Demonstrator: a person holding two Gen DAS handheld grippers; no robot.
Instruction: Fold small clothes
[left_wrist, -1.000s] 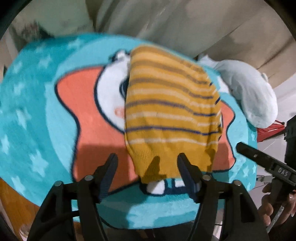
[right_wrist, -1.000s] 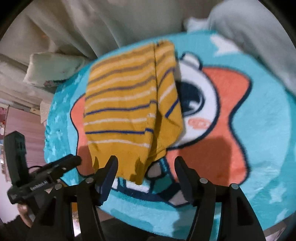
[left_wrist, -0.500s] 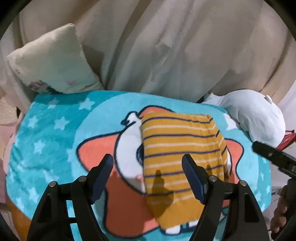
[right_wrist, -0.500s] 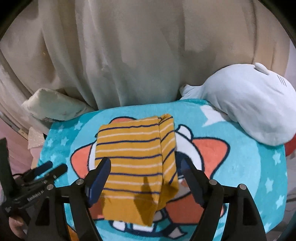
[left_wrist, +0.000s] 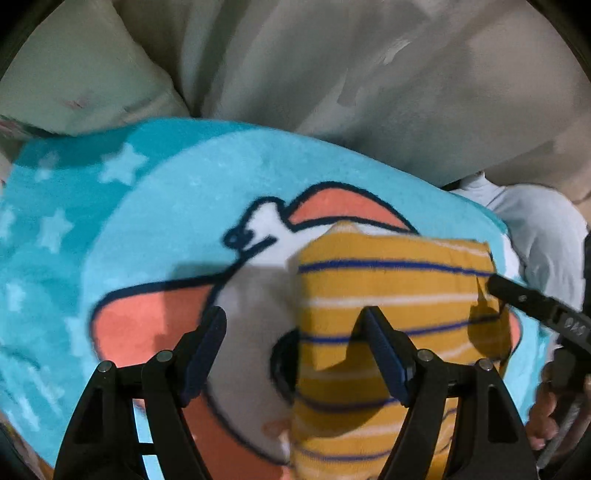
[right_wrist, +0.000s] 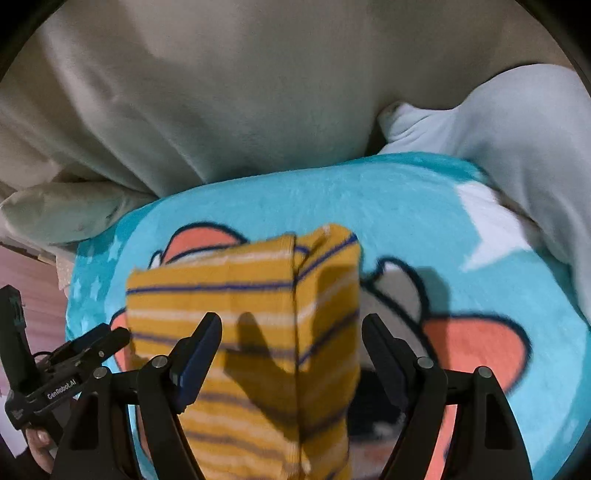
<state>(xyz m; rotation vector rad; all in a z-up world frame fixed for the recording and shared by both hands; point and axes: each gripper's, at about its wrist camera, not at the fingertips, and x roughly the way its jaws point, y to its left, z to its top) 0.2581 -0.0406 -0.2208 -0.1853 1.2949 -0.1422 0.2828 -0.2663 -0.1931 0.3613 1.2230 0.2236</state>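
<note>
A folded mustard sweater (left_wrist: 391, 284) with blue and white stripes lies flat on a turquoise cartoon blanket (left_wrist: 166, 221). My left gripper (left_wrist: 293, 350) hovers open over the sweater's left edge, its right finger above the knit and its left finger above the blanket. In the right wrist view, my right gripper (right_wrist: 290, 354) hangs open over the sweater (right_wrist: 240, 295), straddling its folded right edge. Nothing is between either pair of fingers. Each gripper shows in the other's view: right gripper (left_wrist: 535, 306), left gripper (right_wrist: 74, 354).
A beige curtain (left_wrist: 369, 92) hangs behind the blanket. A pale pillow (left_wrist: 74, 85) rests at the back left. A white plush (right_wrist: 517, 140) lies at the back right, on the blanket's edge. A person's hand (left_wrist: 543, 417) holds the right gripper.
Both grippers have left the sweater's near hem and moved over its far half. Their jaws stand a little wider. The sweater stays flat on the blanket.
</note>
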